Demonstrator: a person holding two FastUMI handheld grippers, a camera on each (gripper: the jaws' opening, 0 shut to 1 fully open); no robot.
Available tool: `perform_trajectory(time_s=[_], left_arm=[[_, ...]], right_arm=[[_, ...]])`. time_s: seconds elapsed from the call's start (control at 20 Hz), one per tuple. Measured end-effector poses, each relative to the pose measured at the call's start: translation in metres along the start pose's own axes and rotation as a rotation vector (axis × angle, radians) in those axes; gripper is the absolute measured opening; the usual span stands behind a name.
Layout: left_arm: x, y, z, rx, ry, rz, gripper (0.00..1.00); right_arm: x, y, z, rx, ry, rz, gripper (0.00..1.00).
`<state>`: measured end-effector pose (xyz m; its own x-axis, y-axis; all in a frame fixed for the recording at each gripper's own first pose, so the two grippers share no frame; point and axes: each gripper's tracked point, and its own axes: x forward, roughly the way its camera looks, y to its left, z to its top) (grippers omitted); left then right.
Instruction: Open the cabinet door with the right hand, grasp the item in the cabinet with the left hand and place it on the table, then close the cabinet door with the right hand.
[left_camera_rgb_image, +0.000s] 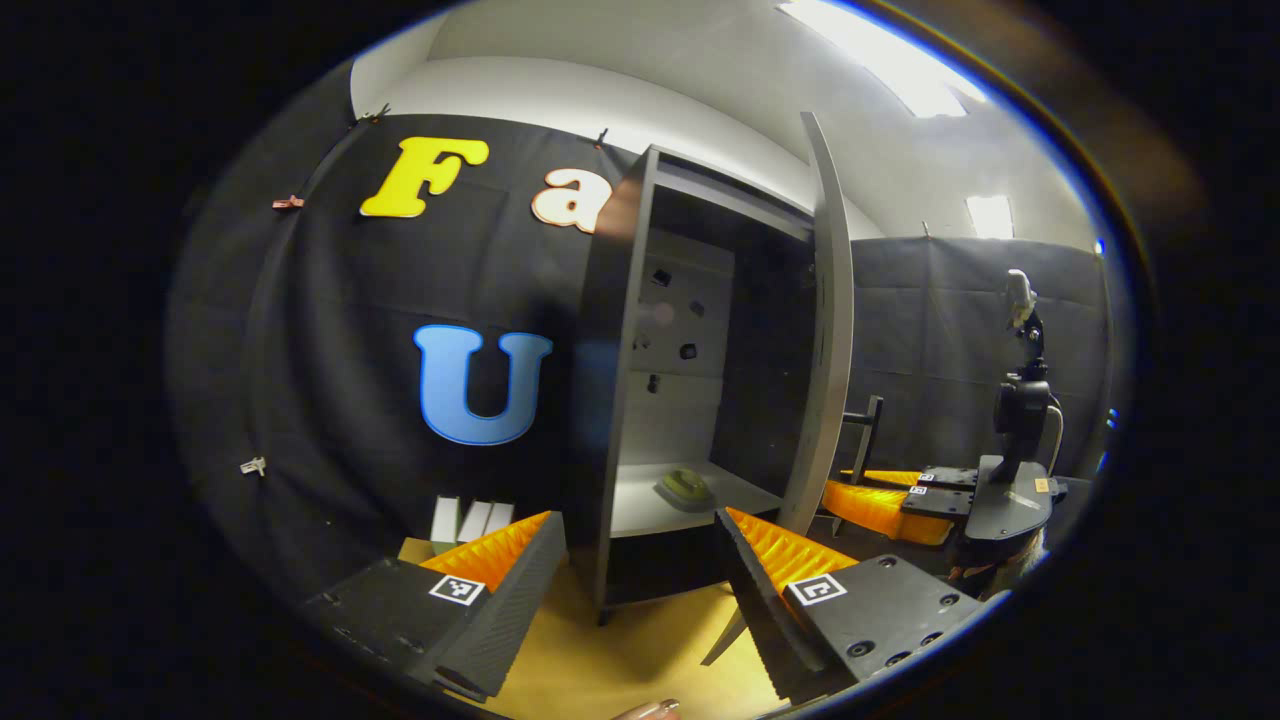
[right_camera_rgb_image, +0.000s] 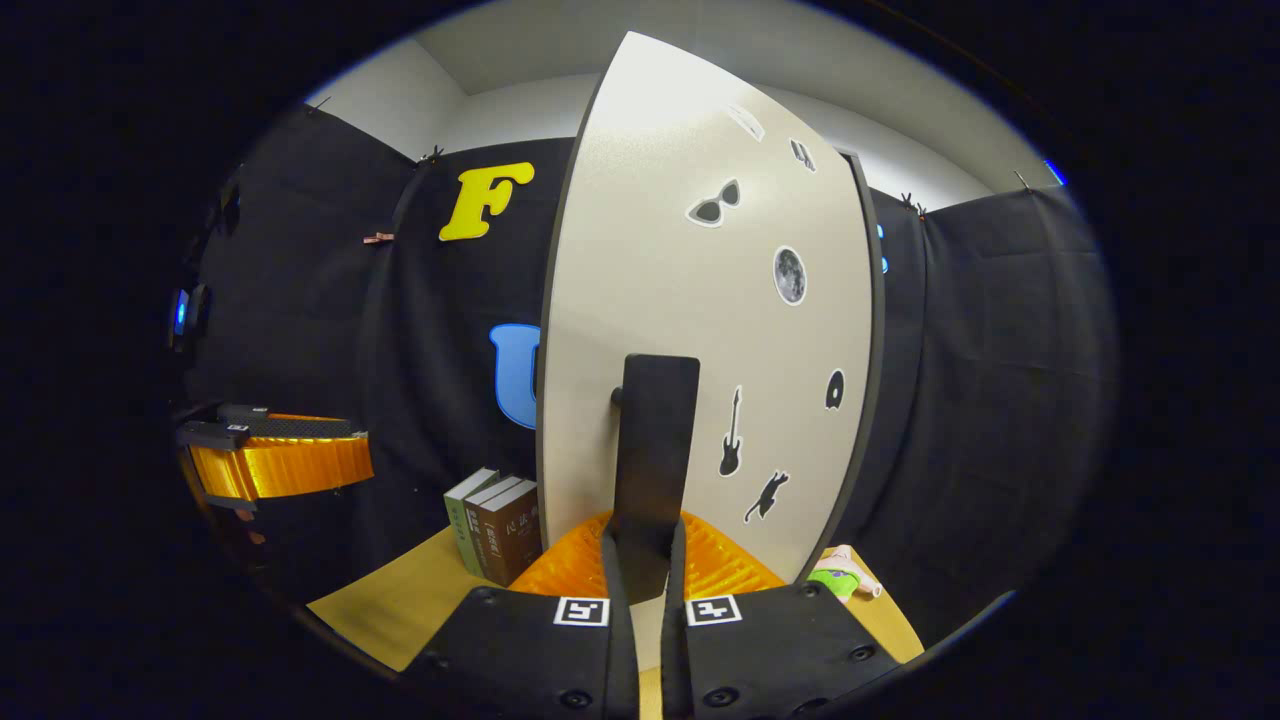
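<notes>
- Left gripper view: our left gripper (left_camera_rgb_image: 640, 560) has fingers spread – item (left_camera_rgb_image: 686, 486) at 12 o'clock on the cabinet (left_camera_rgb_image: 620, 380) shelf.
- It looks small, light, maybe soft – we'd pinch its sides.
- Our right gripper (right_camera_rgb_image: 640, 560) pinches the door handle (right_camera_rgb_image: 655, 440).

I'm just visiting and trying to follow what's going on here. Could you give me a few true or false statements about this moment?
1. The cabinet door is closed. False: it stands open.
2. The right tool is clamped on the door handle. True.
3. The left tool is holding the item. False: it is open, with the greenish item apart from it on the cabinet's bottom shelf.
4. Books stand on the table beside the door. True.
5. The door's front is plain. False: it carries stickers, including a guitar.
</notes>
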<state>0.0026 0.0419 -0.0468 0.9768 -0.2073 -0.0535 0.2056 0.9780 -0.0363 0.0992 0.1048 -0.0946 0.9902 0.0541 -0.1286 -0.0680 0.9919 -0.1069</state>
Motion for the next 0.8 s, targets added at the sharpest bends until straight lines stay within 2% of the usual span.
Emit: perform_trajectory(time_s=[0.15,0.2,0.4,0.6,0.8], left_arm=[[0.017,-0.026,-0.009,0.002,0.023,-0.061,0.97],[0.023,-0.035,-0.013,-0.004,0.033,-0.082,0.94],[0.043,-0.072,-0.026,-0.012,0.072,-0.147,0.94],[0.058,-0.110,-0.032,0.006,0.076,-0.181,0.94],[0.078,-0.144,-0.036,0.005,0.069,-0.195,0.94]], right_arm=[[-0.012,-0.013,0.000,0.026,-0.004,-0.035,0.13],[-0.015,-0.018,0.000,0.021,-0.006,-0.047,0.12],[-0.026,-0.041,-0.002,-0.021,-0.018,-0.089,0.12],[-0.035,-0.061,-0.002,0.001,-0.034,-0.109,0.12],[-0.044,-0.078,-0.002,0.024,-0.028,-0.084,0.11]])
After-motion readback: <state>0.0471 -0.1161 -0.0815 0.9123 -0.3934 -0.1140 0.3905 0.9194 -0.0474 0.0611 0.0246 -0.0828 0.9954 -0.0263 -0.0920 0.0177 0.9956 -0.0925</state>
